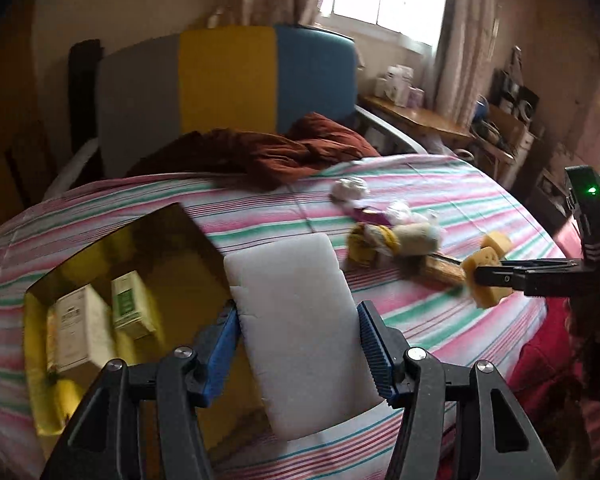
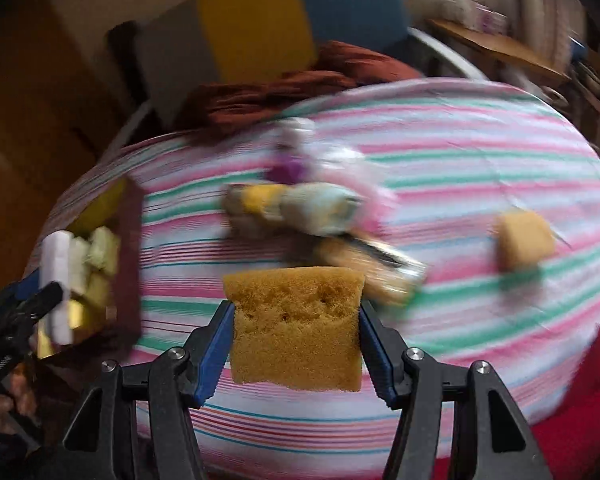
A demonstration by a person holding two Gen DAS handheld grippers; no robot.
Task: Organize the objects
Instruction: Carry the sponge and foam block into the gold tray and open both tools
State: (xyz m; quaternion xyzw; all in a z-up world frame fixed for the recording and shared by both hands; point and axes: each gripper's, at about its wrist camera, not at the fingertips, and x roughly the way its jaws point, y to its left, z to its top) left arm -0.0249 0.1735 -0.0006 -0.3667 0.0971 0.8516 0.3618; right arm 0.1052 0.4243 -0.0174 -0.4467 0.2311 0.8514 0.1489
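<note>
Looking along the left claw (image 1: 300, 344), its blue pads press on both long edges of a white foam block (image 1: 296, 320), which it holds above the striped bed (image 1: 440, 184). Below and left of the block lies an open gold box (image 1: 140, 264) on the bed; inside it stand a white carton (image 1: 80, 328) and a green-and-white carton (image 1: 130, 312), side by side. Further up the bed a heap of small things (image 1: 392, 236) lies blurred: something white, something purple, yellow and grey rolls. A wooden stick (image 1: 444, 270) lies just beside the heap. At the right the right claw (image 1: 484, 280) reaches in sideways, closed on a yellow sponge (image 1: 488, 288); a second sponge (image 1: 498, 242) sits on the bed just behind it. A brown blanket (image 1: 284, 152) is bunched at the bed's head, before a grey, yellow and blue headboard (image 1: 228, 80).

From the right wrist, the right claw (image 2: 296, 336) grips the yellow sponge (image 2: 296, 328) by its two sides, held clear of the bed (image 2: 460, 152). The picture is blurred. The heap (image 2: 296, 204) lies beyond the sponge, and the second sponge (image 2: 524, 240) rests on the bed well to the right. At the far left the left claw (image 2: 44, 300) holds the foam block (image 2: 58, 280) edge-on over the gold box (image 2: 96, 280).
</note>
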